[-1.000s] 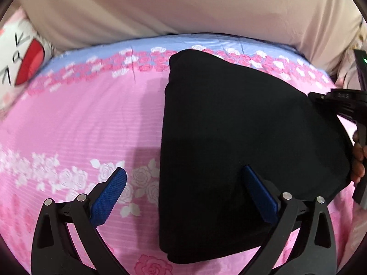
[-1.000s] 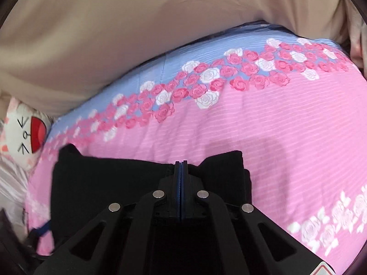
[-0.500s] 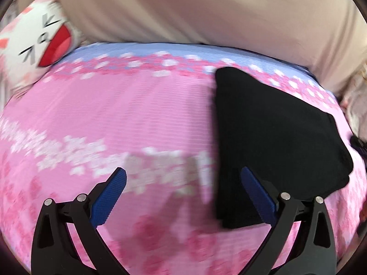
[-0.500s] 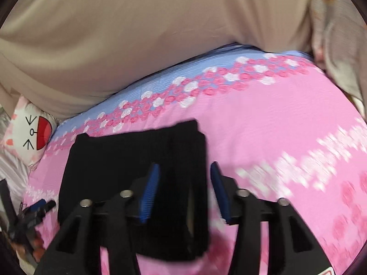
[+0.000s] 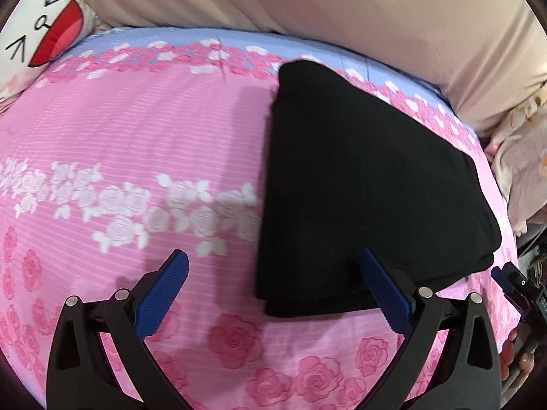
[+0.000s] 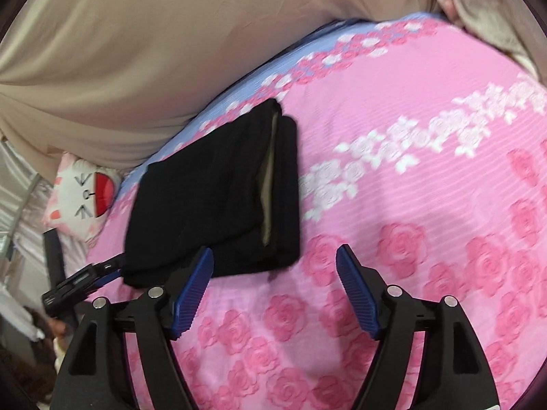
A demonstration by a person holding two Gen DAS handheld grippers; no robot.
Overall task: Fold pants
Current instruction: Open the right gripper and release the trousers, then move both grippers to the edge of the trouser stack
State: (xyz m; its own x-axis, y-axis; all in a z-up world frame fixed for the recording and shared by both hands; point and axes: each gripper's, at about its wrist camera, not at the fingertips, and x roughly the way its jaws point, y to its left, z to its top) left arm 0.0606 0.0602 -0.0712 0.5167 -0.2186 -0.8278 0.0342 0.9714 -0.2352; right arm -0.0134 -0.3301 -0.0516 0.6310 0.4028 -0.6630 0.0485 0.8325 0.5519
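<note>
Folded black pants (image 5: pixel 362 184) lay on the pink rose bedsheet (image 5: pixel 136 143).
Both the left gripper (image 5: pixel 273 287) and the right gripper (image 6: pixel 275 283) had fingers released, holding nothing; a cat-face pillow (image 6: pixel 82 198) sat near the beige curtain (image 6: pixel 171 51).

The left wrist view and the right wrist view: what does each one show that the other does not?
Only the left wrist view shows the flat black top of the folded pants. Only the right wrist view shows their layered edge with a tan lining strip. Both show the pink rose bedsheet, the cartoon pillow, and both grippers, left and right, open and empty.
</note>
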